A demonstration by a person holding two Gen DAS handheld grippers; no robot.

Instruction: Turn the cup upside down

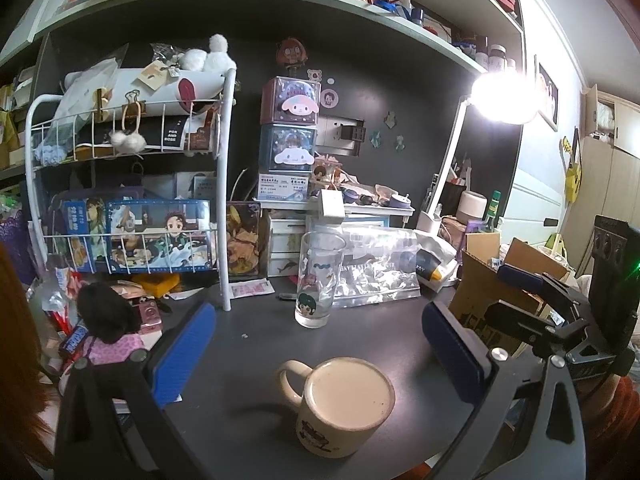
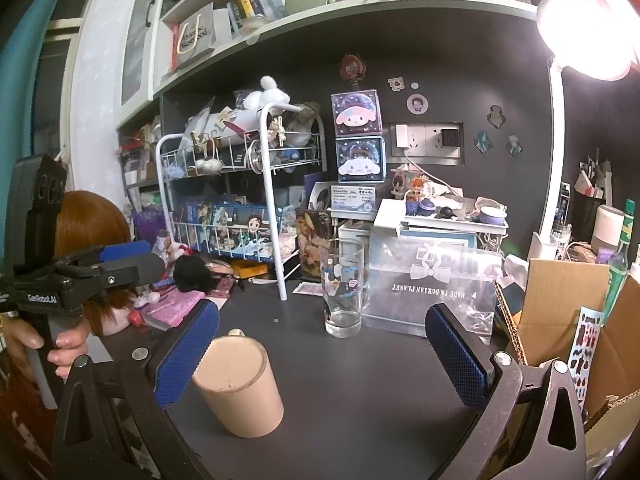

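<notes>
A cream mug [image 1: 344, 404] with a handle on its left and a dark cartoon print stands on the dark desk [image 1: 248, 360], flat face up. My left gripper [image 1: 320, 360] is open around it, the mug low between the blue pads [image 1: 184, 356]. In the right wrist view the mug [image 2: 240, 388] sits beside the left blue pad [image 2: 184, 356] of my open, empty right gripper [image 2: 320, 356]. A tall clear glass [image 1: 318, 280] with cartoon prints stands upright behind, also in the right wrist view [image 2: 344, 288].
A white wire rack [image 1: 132, 184] stands at the left back, a clear plastic bag [image 2: 432, 288] behind the glass, an open cardboard box [image 2: 560, 320] at the right. A lit desk lamp [image 1: 504, 96] glares. The other gripper [image 1: 560, 308] shows at the right.
</notes>
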